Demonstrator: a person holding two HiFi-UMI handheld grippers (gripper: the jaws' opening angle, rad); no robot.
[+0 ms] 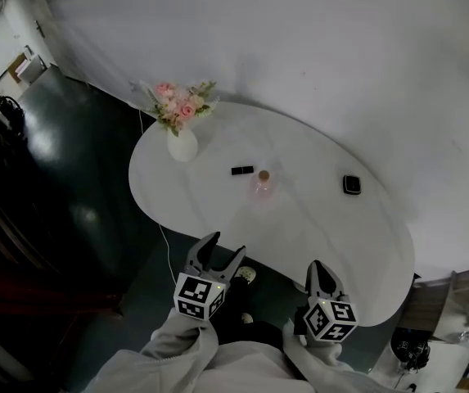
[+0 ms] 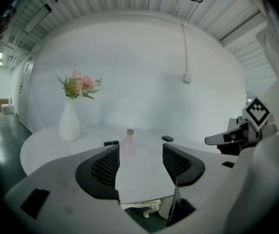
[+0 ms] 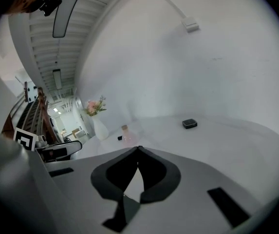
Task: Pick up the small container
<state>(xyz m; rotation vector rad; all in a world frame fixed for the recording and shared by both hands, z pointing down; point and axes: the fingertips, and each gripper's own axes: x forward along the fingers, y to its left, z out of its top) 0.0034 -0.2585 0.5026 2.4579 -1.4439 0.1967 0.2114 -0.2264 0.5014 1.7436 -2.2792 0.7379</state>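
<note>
A small pink bottle with a cork (image 1: 262,183) stands upright near the middle of the white table (image 1: 299,236). It also shows straight ahead in the left gripper view as the pink bottle (image 2: 128,143). A small black square container (image 1: 350,184) lies to its right, and a thin black bar (image 1: 241,170) lies just left of it. My left gripper (image 1: 222,252) is open and empty, short of the table's near edge. My right gripper (image 1: 316,270) is shut with nothing in it, also short of that edge.
A white vase of pink flowers (image 1: 182,142) stands at the table's far left. A white curved backdrop rises behind the table. Dark floor lies to the left, and a thin cable (image 1: 165,244) hangs off the table's left side.
</note>
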